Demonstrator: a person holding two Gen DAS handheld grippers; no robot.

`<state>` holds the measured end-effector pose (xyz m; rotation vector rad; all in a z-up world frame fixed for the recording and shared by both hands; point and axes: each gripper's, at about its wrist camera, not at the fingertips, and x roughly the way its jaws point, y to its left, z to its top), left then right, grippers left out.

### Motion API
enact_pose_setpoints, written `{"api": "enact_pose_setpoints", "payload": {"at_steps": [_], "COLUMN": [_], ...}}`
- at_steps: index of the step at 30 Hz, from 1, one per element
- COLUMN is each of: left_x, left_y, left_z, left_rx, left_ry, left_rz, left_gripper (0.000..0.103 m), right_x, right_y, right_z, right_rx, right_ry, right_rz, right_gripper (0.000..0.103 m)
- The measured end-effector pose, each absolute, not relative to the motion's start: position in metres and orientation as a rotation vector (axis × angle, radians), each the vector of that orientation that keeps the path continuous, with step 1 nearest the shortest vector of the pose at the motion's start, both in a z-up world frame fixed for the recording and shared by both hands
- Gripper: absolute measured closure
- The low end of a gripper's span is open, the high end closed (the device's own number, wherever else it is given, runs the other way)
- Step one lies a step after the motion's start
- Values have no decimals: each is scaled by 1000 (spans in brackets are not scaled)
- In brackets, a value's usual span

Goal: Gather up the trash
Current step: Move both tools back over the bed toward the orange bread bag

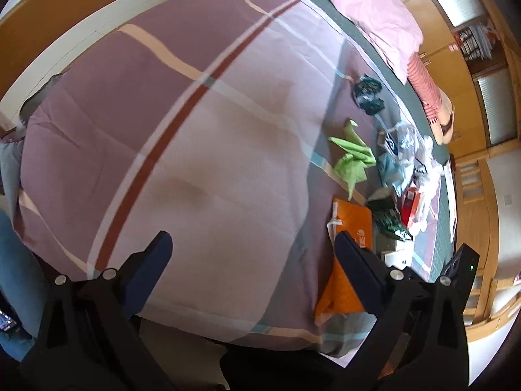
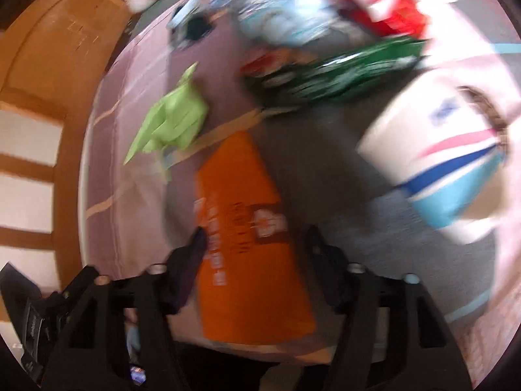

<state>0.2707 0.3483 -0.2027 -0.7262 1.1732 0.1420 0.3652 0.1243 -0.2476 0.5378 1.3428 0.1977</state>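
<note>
**Trash strewn along one edge of the bed**

Trash lies in a loose line near one long edge of the bed's mauve plaid quilt (image 1: 202, 137): a dark green crumpled wrapper (image 1: 368, 94), a lime-green crumpled paper (image 1: 353, 159), clear and pale-blue plastic bags (image 1: 399, 150), a red carton (image 1: 411, 203), a glossy green snack packet (image 1: 389, 216) and a flat orange paper bag (image 1: 353, 224) that reaches the foot edge of the bed. A white paper cup with blue and red stripes (image 2: 449, 159) lies tipped on its side just beside the snack packet.

Most of the quilt, from the middle across to the far long edge, is bare and smooth, leaving broad room to move. Pink pillows (image 1: 374, 16) sit at the head end.

Left gripper (image 1: 254, 244) hangs over that bare stretch near the foot edge, its dark-blue fingers spread wide with nothing between them. Right gripper (image 2: 255, 238) hovers over the orange bag, fingers parted on either side of it; the blur hides whether they touch it.
</note>
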Motion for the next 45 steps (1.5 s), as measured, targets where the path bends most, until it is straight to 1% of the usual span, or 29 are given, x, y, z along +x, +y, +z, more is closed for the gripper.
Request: {"api": "enact_pose_setpoints", "payload": {"at_steps": [3, 7, 8, 10, 11, 14, 18, 20, 38, 45], "left_x": [269, 267, 268, 268, 268, 268, 271, 272, 274, 274], "left_y": [354, 360, 360, 361, 361, 362, 358, 356, 349, 350], "left_z": [-201, -201, -201, -203, -204, -207, -208, -210, -216, -217], "left_rx": [-740, -753, -755, -753, -752, -754, -742, -738, -713, -710], "left_ry": [1152, 1142, 1144, 1149, 1152, 1160, 1168, 1173, 1203, 1205], "left_rz": [168, 191, 193, 198, 202, 206, 204, 202, 201, 200], "left_gripper": [4, 4, 4, 4, 4, 4, 4, 4, 4, 4], "right_x": [371, 382, 383, 387, 389, 379, 379, 374, 364, 362], "right_y": [155, 190, 193, 196, 195, 176, 149, 136, 100, 98], "right_z": [-261, -259, -257, -254, -251, -239, -230, -229, -245, -242], "right_rx": [612, 604, 621, 643, 635, 603, 660, 668, 747, 737], "right_ry": [1392, 1377, 1372, 1352, 1338, 1266, 1164, 1143, 1227, 1216], "right_rz": [309, 490, 521, 529, 508, 399, 294, 259, 201, 183], "right_gripper": [51, 51, 48, 30, 29, 29, 29, 29, 29, 29]}}
